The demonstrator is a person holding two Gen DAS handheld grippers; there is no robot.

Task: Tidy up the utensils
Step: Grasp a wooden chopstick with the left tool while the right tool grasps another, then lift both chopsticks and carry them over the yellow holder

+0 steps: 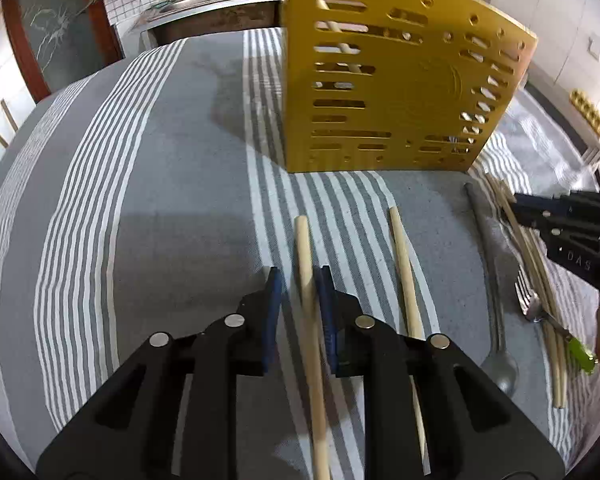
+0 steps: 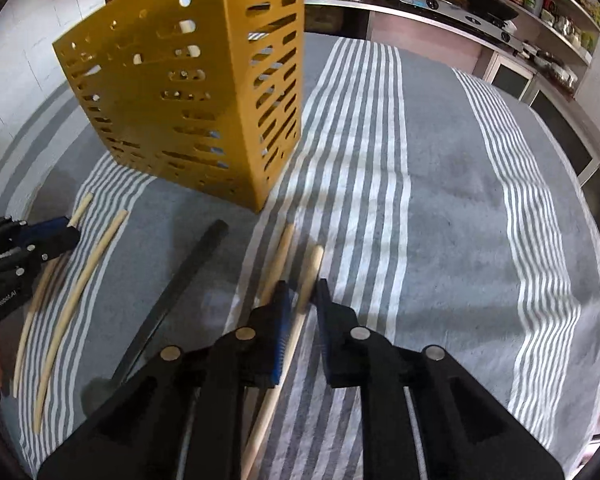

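Left gripper (image 1: 298,280) pinches a chopstick (image 1: 306,280) at lower centre. Right gripper (image 2: 302,294) pinches another chopstick (image 2: 310,276), lower centre. Yellow holder (image 1: 400,92) stands upper right, on the striped cloth (image 1: 160,180).

- Your left wrist view looks steeply down along its fingers, close over the striped cloth (image 1: 160,200).
- Your right wrist view does likewise.
- Both share the yellow holder (image 1: 400,92) and the cloth.
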